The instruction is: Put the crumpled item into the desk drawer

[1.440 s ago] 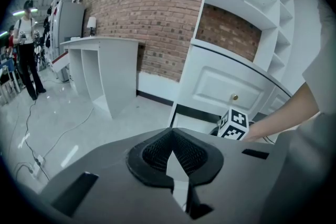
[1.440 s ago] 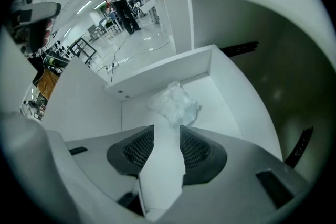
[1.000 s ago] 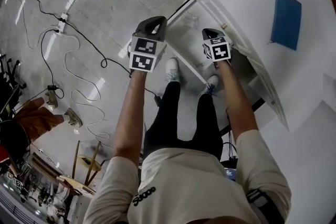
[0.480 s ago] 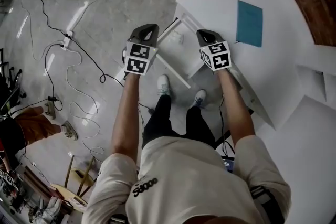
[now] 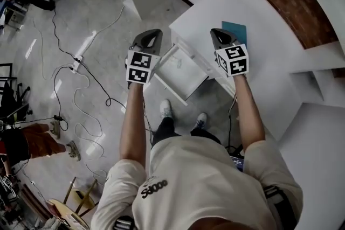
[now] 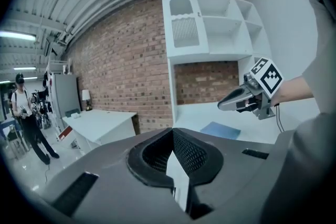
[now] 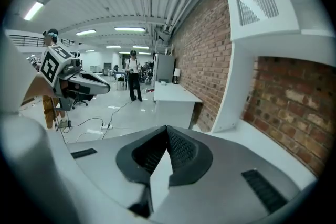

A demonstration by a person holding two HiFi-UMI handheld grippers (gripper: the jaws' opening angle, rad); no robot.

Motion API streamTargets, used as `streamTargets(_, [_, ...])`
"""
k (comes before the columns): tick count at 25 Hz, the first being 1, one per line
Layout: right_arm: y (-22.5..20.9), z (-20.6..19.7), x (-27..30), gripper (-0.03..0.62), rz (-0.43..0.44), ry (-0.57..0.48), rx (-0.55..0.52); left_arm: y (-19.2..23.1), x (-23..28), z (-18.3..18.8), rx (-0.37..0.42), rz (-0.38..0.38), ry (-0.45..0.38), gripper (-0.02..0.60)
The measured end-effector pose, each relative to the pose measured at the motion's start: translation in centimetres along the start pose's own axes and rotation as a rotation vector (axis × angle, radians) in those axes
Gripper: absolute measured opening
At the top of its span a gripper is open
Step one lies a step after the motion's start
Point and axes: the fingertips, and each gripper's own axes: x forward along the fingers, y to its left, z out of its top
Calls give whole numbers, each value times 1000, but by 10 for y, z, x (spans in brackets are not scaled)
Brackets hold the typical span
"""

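Down between the two raised tools, the white desk drawer stands pulled out from under the white tabletop. Honestly, I can't spot the crumpled item anywhere. I can't make it out in the drawer, and the tabletop only carries a flat teal rectangle. The left tool has its jaws together on nothing, and the right tool is the same. My guess is the item is either already dropped in or just out of sight, and the drawer isn't pushed shut yet. Room-wise, the drawer front juts toward the person's legs, there's open grey floor on the left, and a red brick wall boxes in the tabletop's far edge.
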Motion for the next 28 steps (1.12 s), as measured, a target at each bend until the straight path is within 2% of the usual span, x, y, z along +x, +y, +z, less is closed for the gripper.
streamTargets(6, [-25, 57, -56, 6, -15, -98, -78, -17, -23, 66, 62, 28, -76, 17])
streamTargets(17, [-32, 110, -152, 6, -35, -227, -152, -77, -62, 147, 156, 27, -215, 17])
streamTargets(23, [-8, 123, -217, 6, -37, -300, -195, -116, -115, 165, 211, 16, -266, 17])
streamTargets(28, [-10, 138, -232, 6, -13, -336, -204, -119, -121, 180, 231, 27, -273, 17])
